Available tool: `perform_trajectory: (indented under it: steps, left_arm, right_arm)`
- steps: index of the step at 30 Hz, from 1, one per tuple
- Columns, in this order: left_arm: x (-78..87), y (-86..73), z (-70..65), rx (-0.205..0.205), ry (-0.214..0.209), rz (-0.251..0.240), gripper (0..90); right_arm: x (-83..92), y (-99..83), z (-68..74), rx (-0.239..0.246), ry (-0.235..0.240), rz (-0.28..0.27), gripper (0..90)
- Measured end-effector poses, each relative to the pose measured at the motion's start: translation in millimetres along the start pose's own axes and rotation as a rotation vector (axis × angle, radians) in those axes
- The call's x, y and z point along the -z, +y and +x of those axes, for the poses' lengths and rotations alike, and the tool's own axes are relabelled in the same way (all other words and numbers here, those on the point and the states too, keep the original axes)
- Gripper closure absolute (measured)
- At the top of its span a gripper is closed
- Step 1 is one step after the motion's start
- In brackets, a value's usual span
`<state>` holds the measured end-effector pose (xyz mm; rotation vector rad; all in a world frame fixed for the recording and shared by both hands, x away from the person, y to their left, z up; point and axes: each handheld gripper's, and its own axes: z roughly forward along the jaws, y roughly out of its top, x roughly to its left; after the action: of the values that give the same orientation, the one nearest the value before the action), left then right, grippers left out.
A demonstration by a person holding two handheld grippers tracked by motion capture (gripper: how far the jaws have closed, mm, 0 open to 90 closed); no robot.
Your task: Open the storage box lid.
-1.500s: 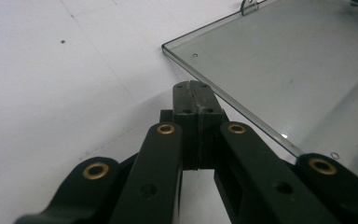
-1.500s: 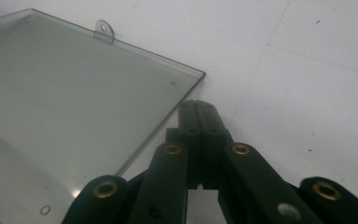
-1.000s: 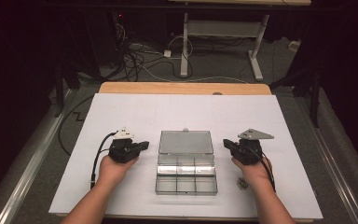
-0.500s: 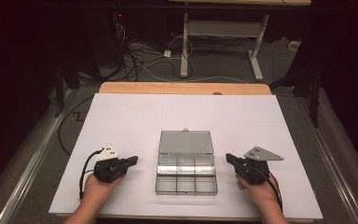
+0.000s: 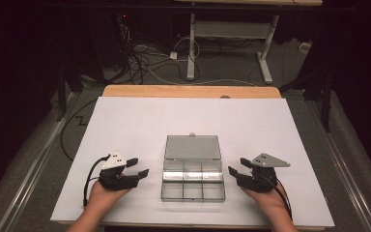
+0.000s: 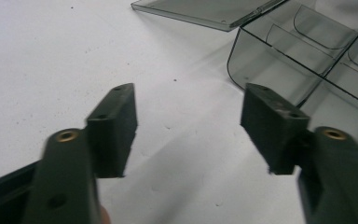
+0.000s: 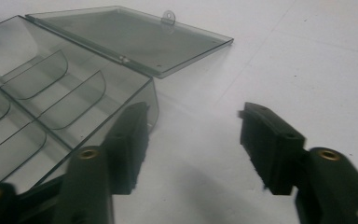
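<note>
Both hands have slid back toward the near edge of the table since a second ago, and the box has stayed where it was. Nearest the camera in the high view, the left hand (image 5: 107, 192) holds the left gripper (image 5: 138, 166), its jaws spread wide with nothing between them, tips aimed toward the box. Across on the other side, the right hand (image 5: 265, 195) holds the right gripper (image 5: 239, 166), grey three-cornered plate on top, jaws likewise wide apart and empty. Each gripper sits just beside the box, not touching it.

Between them lies the clear plastic compartment box (image 5: 192, 180), divided into small sections by curved partitions; the compartments look empty in both gripper views. Its hinged lid (image 5: 192, 147) lies flat open on the far side, latch tab pointing away. Everything rests on the white table surface (image 5: 188, 116), which ends at a wooden strip (image 5: 188, 91). Beyond, on the dark floor, cables (image 5: 145, 63) tangle around the white desk legs (image 5: 227, 43).
</note>
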<state>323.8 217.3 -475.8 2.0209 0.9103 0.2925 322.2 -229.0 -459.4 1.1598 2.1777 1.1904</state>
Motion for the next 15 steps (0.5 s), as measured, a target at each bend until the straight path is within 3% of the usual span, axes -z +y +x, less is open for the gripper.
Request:
perform_trajectory:
  steps: [4, 9, 11, 15]
  left_arm:
    - [-2.1, 1.5, 1.3, 0.025, 0.003, -0.007, 16.5]
    - [-3.0, 1.8, 1.9, 0.023, 0.006, -0.003, 0.0]
    - [-1.3, 2.2, 2.3, 0.023, 0.017, -0.015, 0.0]
    - [-1.1, 2.4, 2.5, 0.007, 0.007, -0.024, 0.0]
  right_arm:
    - [1.1, 0.4, -2.6, -0.005, 0.001, -0.021, 25.6]
    - [1.6, 2.1, -6.4, -0.008, -0.019, -0.031, 9.1]
    - [1.5, 2.1, -7.7, -0.023, -0.039, -0.037, 0.4]
    - [5.0, 1.7, -7.7, -0.021, -0.070, -0.036, 0.4]
